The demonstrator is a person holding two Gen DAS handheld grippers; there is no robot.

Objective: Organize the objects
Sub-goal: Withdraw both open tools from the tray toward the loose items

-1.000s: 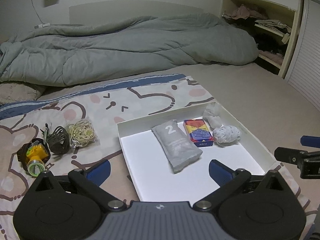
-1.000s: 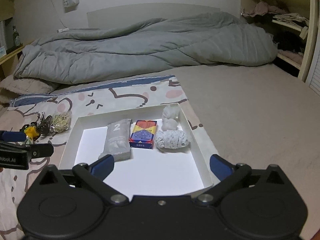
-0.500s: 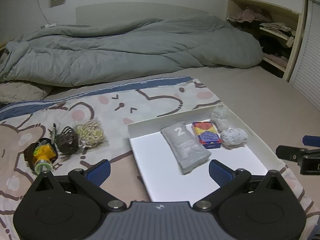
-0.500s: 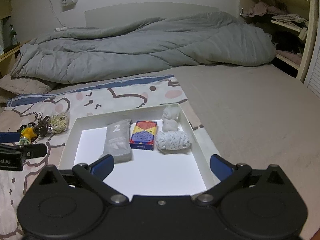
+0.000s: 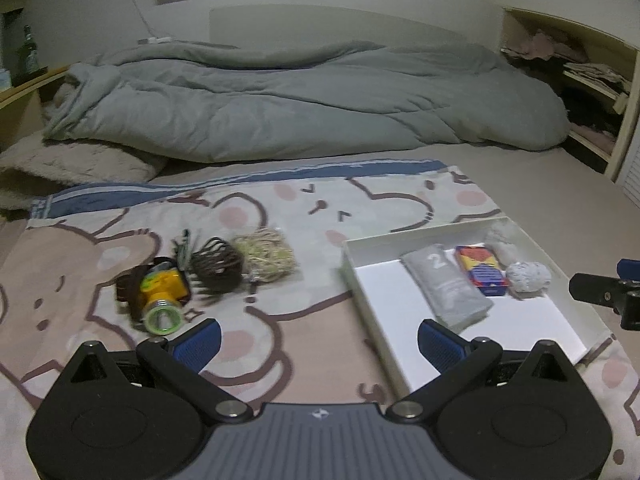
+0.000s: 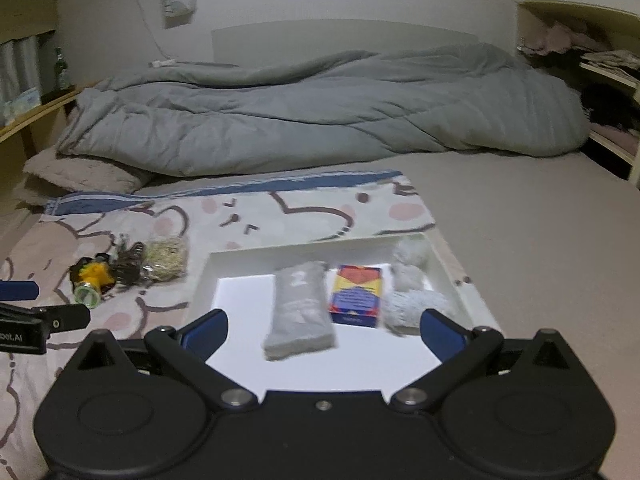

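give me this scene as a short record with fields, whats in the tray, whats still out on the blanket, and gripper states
surface: cartoon-print blanket on a bed
tray: white tray, open top
in tray: grey pouch marked 2; colourful card box; two grey-white sock bundles
outside tray: yellow toy, dark hair claw, bag of rubber bands, clustered left of the tray
left gripper: open, empty, over the blanket
right gripper: open, empty, over the tray
background: grey duvet
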